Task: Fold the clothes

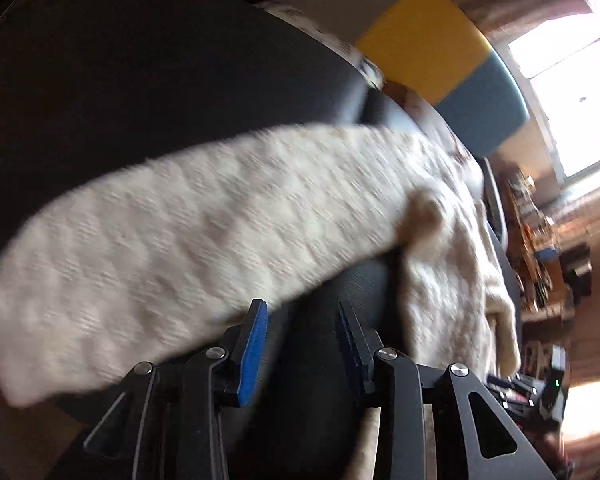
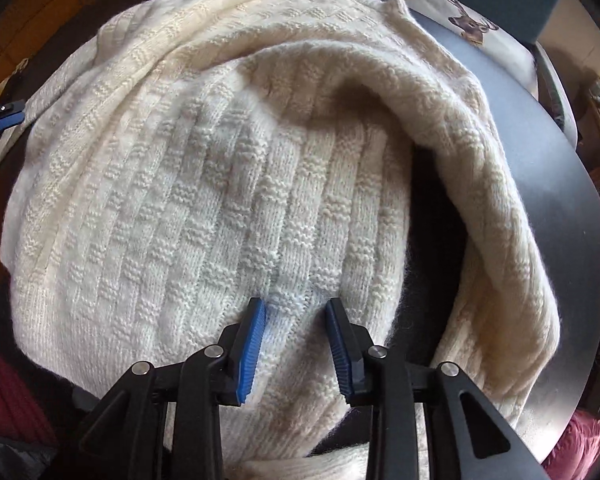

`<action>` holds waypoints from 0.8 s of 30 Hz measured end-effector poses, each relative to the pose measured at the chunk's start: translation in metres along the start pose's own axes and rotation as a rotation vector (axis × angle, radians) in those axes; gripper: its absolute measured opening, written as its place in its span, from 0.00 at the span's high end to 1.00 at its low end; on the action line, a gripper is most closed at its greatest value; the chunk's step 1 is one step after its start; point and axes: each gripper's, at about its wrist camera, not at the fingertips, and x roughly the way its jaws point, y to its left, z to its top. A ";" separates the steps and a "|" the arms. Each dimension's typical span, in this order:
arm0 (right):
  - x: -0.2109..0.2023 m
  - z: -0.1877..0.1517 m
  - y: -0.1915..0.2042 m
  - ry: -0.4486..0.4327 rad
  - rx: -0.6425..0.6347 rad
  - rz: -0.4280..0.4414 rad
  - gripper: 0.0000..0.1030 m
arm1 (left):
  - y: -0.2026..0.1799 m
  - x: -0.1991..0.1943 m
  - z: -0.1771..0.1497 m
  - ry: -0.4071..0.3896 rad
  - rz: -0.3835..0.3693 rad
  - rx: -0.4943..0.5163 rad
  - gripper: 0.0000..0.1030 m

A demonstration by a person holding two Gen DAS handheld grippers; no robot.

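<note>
A cream knit sweater (image 2: 228, 168) lies bunched on a dark round table (image 2: 560, 200), its right edge folded over into a thick roll. My right gripper (image 2: 296, 308) is open just above the sweater's body, with knit showing between the blue pads and nothing pinched. In the blurred left wrist view a long sweater sleeve (image 1: 188, 232) stretches across the table (image 1: 100, 80) from lower left to upper right. My left gripper (image 1: 300, 312) is open beside the sleeve's near edge, with bare table between its fingers. The left gripper (image 2: 4, 118) also shows at the right view's far left edge.
A yellow panel (image 1: 424, 40) and a teal seat back (image 1: 484, 112) stand beyond the table. A white cushion with a deer print (image 2: 472, 24) lies at the far right edge. A dark red garment (image 2: 12, 392) and pink fabric (image 2: 580, 440) sit low at the sides. A cluttered shelf (image 1: 536, 240) is under the window.
</note>
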 end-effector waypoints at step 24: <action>-0.037 0.179 0.126 -0.389 -0.063 0.370 0.67 | 0.096 -0.045 -0.038 -0.118 0.327 0.135 0.66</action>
